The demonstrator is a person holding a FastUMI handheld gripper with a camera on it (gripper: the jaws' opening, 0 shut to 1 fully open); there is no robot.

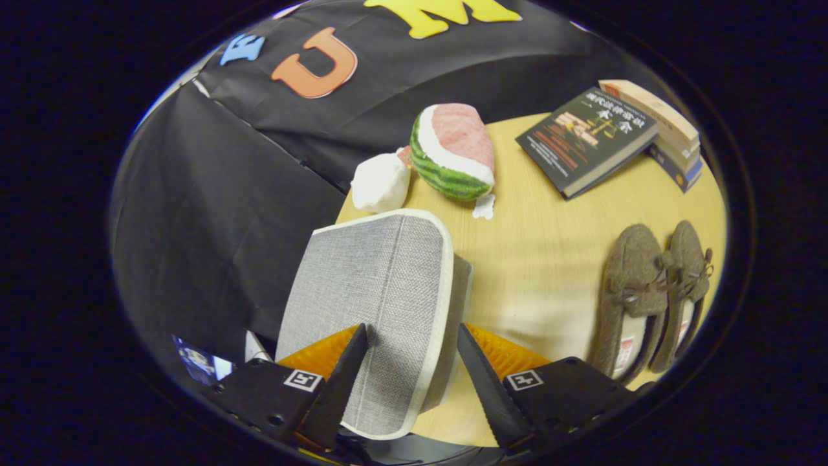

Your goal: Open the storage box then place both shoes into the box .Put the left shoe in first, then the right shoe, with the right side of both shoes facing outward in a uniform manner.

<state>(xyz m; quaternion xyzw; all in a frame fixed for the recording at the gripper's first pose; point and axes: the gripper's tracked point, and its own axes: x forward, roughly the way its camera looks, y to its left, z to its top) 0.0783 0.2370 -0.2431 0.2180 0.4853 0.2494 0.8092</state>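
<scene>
1. The claw [412,362] is released, its fingers spread wide, holding nothing.
2. Between the fingers lies the near end of the box [381,291], a grey fabric box with a white-piped lid [362,272]; whether either finger touches the fabric cannot be told.
3. The lid is shut on the box, which stands on the table [543,259], a pale wooden top, at its edge against the black cloth wall.
4. The two shoes [653,298], brown felt slippers with laces, lie side by side on the table well to the right of the box, toes away from the claw. White labels show inside their heels, too small to read.
5. Beyond the box sit a white plush [380,182] and a watermelon-slice plush [453,150] with a small white tag.
6. Far right of the box a dark book [585,139] leans on a stack of books [673,133]; its cover bears Chinese writing, too blurred to read.
</scene>
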